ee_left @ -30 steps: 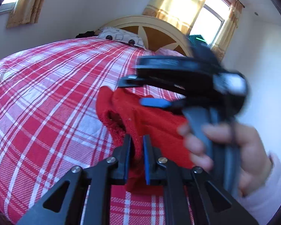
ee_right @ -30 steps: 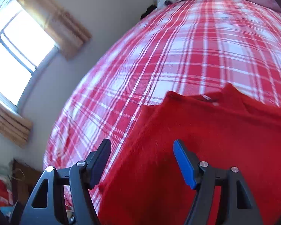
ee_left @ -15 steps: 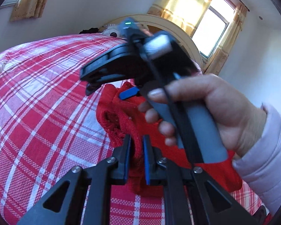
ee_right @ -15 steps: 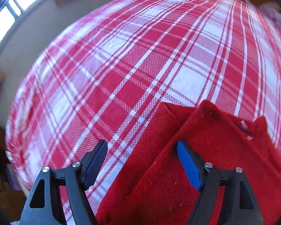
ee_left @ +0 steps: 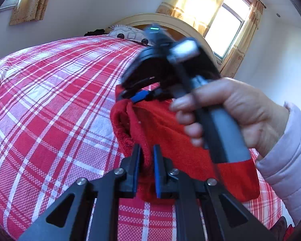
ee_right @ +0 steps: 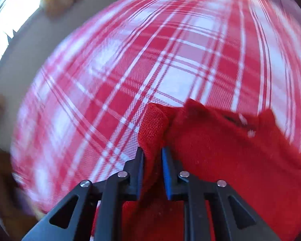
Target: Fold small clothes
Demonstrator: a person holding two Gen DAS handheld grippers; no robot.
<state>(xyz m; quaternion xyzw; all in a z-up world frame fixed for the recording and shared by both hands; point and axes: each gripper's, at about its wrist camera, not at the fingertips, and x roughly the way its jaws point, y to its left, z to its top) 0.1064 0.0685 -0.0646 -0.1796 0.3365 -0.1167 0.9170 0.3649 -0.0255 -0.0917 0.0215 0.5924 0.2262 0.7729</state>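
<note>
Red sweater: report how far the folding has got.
Done: the red sweater already lies doubled over on the checked bedspread, layers showing at its edge. In hand: the left hand-held gripper pinches one part of the edge, and the right hand-held gripper is closing on another. Left: carry both parts over and lay the sweater flat.

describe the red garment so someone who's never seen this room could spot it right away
Start from the big bed with the red-and-white plaid cover. Near its closer edge lies a small red knit garment, bunched up, with the left claw and the right claw each pinching a fold. It is the only solid red, unpatterned piece on the plaid.
</note>
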